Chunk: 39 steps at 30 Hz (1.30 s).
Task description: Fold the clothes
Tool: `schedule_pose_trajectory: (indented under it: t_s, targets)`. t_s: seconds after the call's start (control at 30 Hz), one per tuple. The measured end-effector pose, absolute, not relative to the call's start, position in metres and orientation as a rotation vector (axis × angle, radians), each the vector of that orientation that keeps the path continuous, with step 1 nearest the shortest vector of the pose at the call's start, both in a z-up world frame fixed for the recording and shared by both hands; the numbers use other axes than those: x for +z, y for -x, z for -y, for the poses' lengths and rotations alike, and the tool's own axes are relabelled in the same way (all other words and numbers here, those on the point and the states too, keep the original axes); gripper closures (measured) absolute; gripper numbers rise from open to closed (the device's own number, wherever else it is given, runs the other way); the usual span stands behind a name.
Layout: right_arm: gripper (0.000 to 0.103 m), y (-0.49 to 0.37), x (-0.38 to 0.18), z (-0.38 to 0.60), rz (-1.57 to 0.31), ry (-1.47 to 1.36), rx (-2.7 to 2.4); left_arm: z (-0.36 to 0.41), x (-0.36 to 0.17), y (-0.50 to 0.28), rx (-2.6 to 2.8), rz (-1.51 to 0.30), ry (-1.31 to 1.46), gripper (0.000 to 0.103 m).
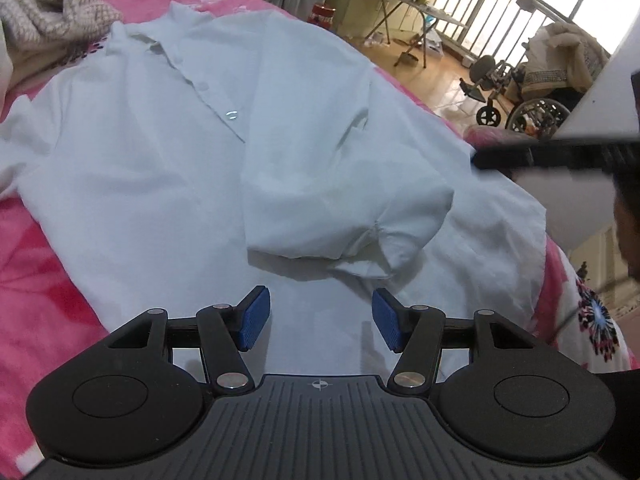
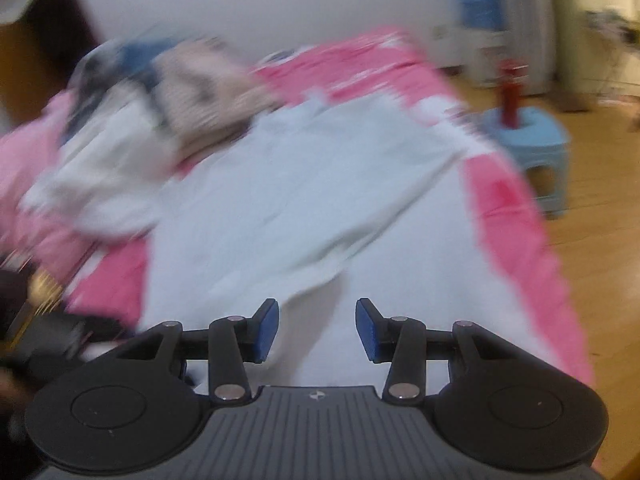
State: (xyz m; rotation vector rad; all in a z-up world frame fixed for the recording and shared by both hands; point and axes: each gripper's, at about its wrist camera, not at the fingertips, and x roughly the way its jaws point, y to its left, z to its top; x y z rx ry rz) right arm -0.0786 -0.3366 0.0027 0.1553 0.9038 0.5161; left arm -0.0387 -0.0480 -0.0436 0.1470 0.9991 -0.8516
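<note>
Your left gripper (image 1: 321,318) and right gripper (image 2: 317,329) both hover with fingers apart, empty, over the white collared cotton shirt (image 1: 168,152) lying on the pink blanket (image 1: 36,280).

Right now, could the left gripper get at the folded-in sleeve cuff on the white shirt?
Probably yes. The left gripper is open and empty, and the sleeve cuff lies just ahead of its fingers on the white shirt, with only flat fabric between them.

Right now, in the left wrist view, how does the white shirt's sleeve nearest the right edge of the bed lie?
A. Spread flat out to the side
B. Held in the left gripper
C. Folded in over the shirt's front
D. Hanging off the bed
C: the sleeve lies across the white shirt, its cuff just ahead of the open, empty left gripper.
</note>
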Motion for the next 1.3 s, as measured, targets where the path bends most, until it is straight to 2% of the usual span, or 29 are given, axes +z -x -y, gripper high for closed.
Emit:
schedule_pose_trajectory:
  t_s: [0.17,0.3,0.37,0.43,0.6,0.87,1.3]
  targets:
    - [0.057,0.080,-0.018,0.322,-0.995,-0.257,0.628,0.042,-0.042,0.041,-0.833,-0.973,-0.134,0.047]
    - [0.058,0.073,-0.027,0.311,-0.999,-0.214,0.662,0.041,-0.044,0.044,-0.821,-0.949,-0.154,0.047]
    - [0.075,0.064,-0.033,0.315,-0.998,-0.277,0.665,0.042,-0.046,0.045,-0.818,-0.947,-0.159,0.047]
    - [0.100,0.055,-0.037,0.326,-0.991,-0.379,0.661,0.042,-0.046,0.043,-0.829,-0.941,-0.145,0.047]
    - [0.100,0.033,-0.051,0.373,-0.936,-0.763,0.587,0.044,-0.045,0.037,-0.861,-0.922,-0.110,0.047]
    - [0.100,0.024,-0.106,0.407,-0.990,-1.204,0.494,0.064,-0.051,0.014,-0.929,-0.877,-0.075,0.047]
    - [0.099,0.022,-0.118,0.415,-1.018,-1.274,0.536,0.091,-0.050,0.019,-1.002,-0.691,-0.182,0.047]
